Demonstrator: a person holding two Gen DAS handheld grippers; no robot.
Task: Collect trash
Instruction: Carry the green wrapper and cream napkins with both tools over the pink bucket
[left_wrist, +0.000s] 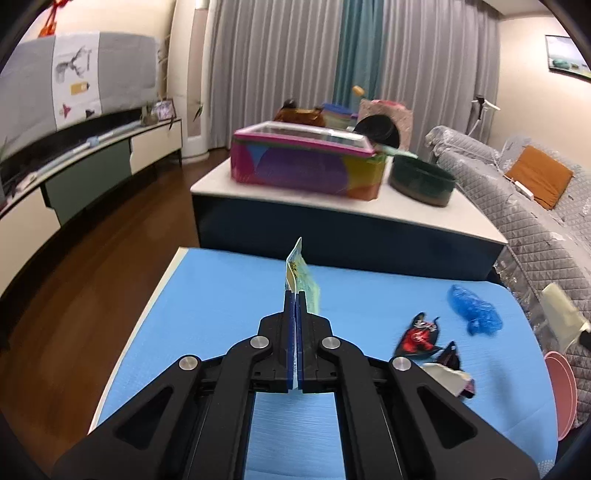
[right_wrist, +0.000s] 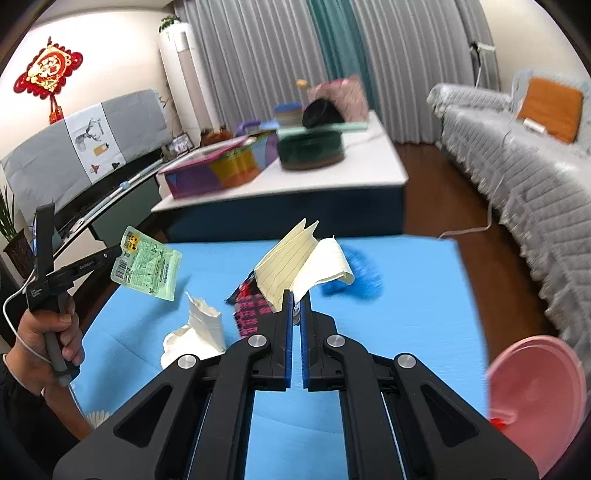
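The left gripper (left_wrist: 295, 295) is closed flat on a pale green wrapper (left_wrist: 300, 275), which stands edge-on between its tips above the blue tabletop (left_wrist: 221, 295); from the right wrist view the same wrapper (right_wrist: 146, 263) hangs in the air at about nine o'clock, pinched at its upper left corner by the left gripper (right_wrist: 117, 251), with the person's hand (right_wrist: 44, 336) wrapped round the handle below. The right gripper (right_wrist: 295, 295) is nearly closed, its blue pads clamped on a folded sheet of lined paper (right_wrist: 291, 262) that fans up toward twelve o'clock. Behind that paper, at one o'clock, lies a crumpled blue bag (right_wrist: 360, 277) on the tabletop. Just left of the right gripper's tips sits a red and black wrapper (right_wrist: 249, 308), and at nine to ten o'clock from it a crumpled white paper (right_wrist: 199, 332) rests on the tabletop. A pink bin (right_wrist: 535, 398) stands at the tabletop's edge at four o'clock. In the left wrist view the blue bag (left_wrist: 474, 308) lies at three o'clock, with the red and black wrapper (left_wrist: 419, 334) just beside it.
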